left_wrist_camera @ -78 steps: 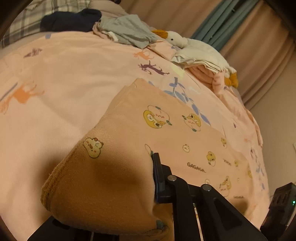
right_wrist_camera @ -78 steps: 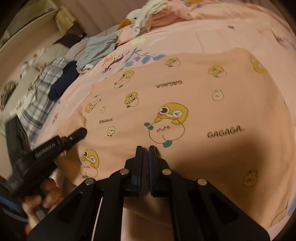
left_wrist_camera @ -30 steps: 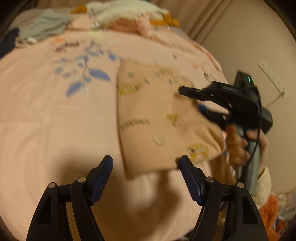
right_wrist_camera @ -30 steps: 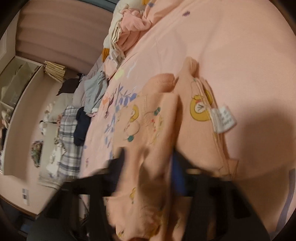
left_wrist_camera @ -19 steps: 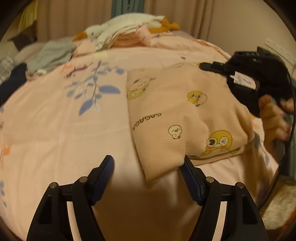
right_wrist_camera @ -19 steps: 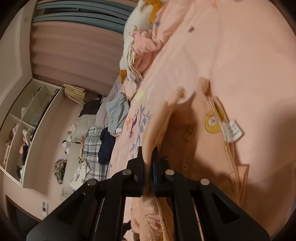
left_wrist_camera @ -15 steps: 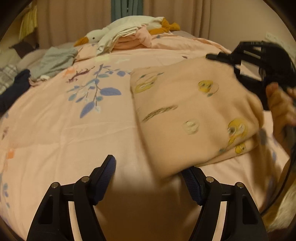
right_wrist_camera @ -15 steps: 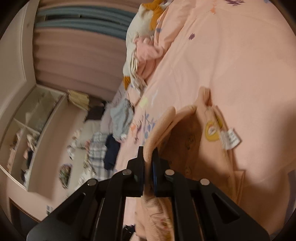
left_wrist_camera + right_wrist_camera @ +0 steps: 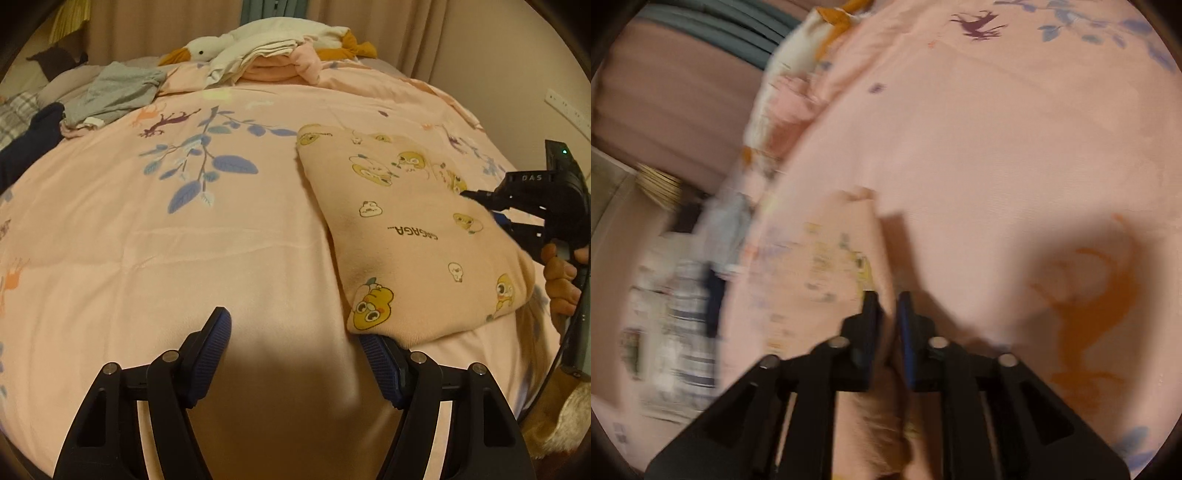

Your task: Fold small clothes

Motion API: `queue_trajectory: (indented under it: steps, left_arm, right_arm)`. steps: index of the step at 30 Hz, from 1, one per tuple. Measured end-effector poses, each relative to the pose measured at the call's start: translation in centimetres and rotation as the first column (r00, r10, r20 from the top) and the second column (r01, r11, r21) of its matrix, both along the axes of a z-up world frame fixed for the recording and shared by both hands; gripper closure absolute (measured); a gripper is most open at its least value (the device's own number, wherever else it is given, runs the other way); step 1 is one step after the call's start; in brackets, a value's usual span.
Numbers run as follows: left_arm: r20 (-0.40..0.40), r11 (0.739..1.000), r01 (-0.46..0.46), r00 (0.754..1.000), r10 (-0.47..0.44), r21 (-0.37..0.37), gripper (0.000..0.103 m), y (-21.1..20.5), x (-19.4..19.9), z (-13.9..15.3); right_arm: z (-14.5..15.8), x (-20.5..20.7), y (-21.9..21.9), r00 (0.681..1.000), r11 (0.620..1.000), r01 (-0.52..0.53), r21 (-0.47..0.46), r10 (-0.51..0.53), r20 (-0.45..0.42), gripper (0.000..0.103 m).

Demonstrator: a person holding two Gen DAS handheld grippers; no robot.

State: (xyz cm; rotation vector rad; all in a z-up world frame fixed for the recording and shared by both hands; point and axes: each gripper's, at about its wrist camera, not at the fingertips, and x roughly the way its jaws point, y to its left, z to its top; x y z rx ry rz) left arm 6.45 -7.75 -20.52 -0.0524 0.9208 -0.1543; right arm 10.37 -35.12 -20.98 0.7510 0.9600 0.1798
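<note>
In the left wrist view, the left tongs [image 9: 295,332] sit at the bottom of the frame, spread wide and holding nothing. The folded shirt [image 9: 417,236], peach with yellow cartoon prints, lies on the bed [image 9: 184,258] in the right half of the frame; its near corner overlaps the tip of the tongs' right finger. At the right edge, the right tongs [image 9: 476,195] reach onto the shirt's far side, with a hand [image 9: 561,280] gripping the handle below. A stuffed goose [image 9: 258,37] on a pile of clothes lies at the top centre, and a grey garment [image 9: 118,92] at the upper left.

The right wrist view is blurred. The right tongs [image 9: 886,306] sit at the lower centre, pressed nearly together and pinching a fold of the shirt [image 9: 820,266], which spreads up and to the left from them. Only this view shows that pinch up close.
</note>
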Motion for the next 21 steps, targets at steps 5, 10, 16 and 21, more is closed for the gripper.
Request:
queue_trajectory:
  steps: [5, 10, 16, 21]
  left_arm:
    - [0.005, 1.000, 0.000, 1.000, 0.000, 0.011, 0.031, 0.4, -1.4, 2.3]
    - [0.129, 0.955, 0.005, 0.991, 0.035, -0.298, 0.031, 3.4, -2.8, 6.8]
    - [0.118, 0.943, 0.119, 0.989, -0.086, -0.312, 0.031, 0.7, 0.9, 5.1]
    - [-0.068, 0.977, 0.156, 0.984, -0.167, -0.145, 0.031, -3.5, 2.8, -0.3]
  right_arm:
    - [0.4, -1.7, -2.2, 0.996, 0.994, 0.074, 0.077, -0.076, 0.034, 0.078]
    - [3.6, -4.5, -1.6, 0.980, 0.996, -0.001, 0.089, -0.017, 0.196, 0.078]
    - [4.2, -5.7, 1.5, 0.933, 0.965, -0.214, 0.154, 0.155, 0.324, 0.078]
    - [2.1, -4.1, 4.1, 0.960, 0.967, -0.245, -0.074, 0.253, 0.123, 0.083]
